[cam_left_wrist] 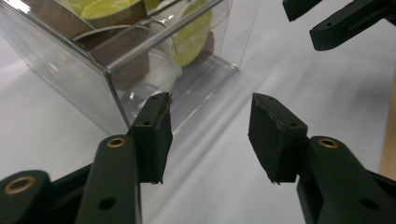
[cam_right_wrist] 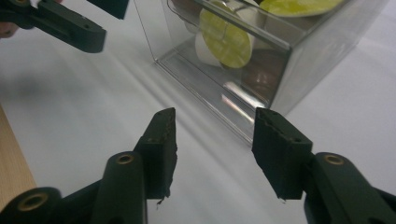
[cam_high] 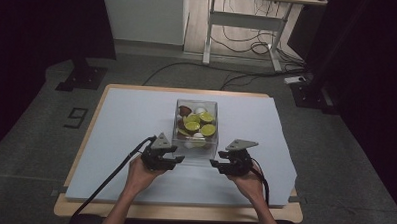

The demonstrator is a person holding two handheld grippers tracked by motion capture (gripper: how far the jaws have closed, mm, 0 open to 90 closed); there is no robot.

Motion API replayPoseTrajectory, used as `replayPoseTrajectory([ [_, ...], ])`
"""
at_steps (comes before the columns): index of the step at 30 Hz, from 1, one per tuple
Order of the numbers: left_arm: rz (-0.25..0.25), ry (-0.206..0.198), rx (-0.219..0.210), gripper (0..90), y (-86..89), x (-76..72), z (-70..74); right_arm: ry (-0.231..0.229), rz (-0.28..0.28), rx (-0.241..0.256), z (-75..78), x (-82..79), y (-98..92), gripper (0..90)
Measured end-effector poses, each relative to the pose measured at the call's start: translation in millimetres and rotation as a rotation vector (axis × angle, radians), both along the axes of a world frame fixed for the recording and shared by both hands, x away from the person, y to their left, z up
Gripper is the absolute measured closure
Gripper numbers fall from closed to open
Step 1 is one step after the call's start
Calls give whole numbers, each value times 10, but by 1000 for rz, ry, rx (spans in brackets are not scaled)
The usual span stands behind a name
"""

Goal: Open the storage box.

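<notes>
just short of the clear box, on the person's side of it, both tools hang low over the pale sheet, and neither has anything in it. left gripper has its jaws apart, empty, pointing in at the box's near left corner; right gripper mirrors it at the near right corner, jaws spread just as wide. the box sits between and just beyond them, packed with coffee pods, yellow-green lids and brown ones jumbled together. risk, as i read it: those walls are thin, slick plastic, so a squeeze from one side alone could skate the box across the sheet or tip it and spill pods. a pad catching the corner edge rather than a flat wall might slip off. from the left gripper view the corner stands right beside the left pad; from the right gripper view the box lies just past the right pad, not touching either.
</notes>
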State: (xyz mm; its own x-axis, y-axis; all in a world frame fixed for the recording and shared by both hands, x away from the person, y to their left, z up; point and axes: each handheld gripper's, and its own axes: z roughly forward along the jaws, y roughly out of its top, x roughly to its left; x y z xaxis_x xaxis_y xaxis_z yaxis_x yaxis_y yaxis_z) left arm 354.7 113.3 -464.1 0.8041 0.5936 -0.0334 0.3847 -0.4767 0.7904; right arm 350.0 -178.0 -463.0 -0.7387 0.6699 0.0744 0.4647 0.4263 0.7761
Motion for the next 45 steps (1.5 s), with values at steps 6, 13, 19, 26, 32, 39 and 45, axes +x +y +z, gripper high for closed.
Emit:
replayPoseTrajectory([
  [6, 3, -9, -4, 537, -72, 47, 20, -4, 0, 7, 9, 53, 86, 584],
  [13, 21, 6, -29, 584, -82, 118, 9, -18, -17, 23, 5, 127, 169, 657],
  [19, 37, 4, -36, 623, -118, 166, -7, -29, -29, 41, -17, 172, 214, 719],
  [26, 49, -4, -39, 656, -159, 210, -22, -40, -39, 55, -28, 218, 274, 765],
  [32, 52, -9, -39, 689, -191, 236, -45, -44, -48, 75, -31, 255, 298, 793],
  [39, 51, -16, -55, 731, -224, 248, -63, -45, -50, 70, -27, 298, 344, 818],
  [45, 59, -25, -57, 760, -232, 244, -68, -49, -51, 73, -38, 308, 353, 832],
])
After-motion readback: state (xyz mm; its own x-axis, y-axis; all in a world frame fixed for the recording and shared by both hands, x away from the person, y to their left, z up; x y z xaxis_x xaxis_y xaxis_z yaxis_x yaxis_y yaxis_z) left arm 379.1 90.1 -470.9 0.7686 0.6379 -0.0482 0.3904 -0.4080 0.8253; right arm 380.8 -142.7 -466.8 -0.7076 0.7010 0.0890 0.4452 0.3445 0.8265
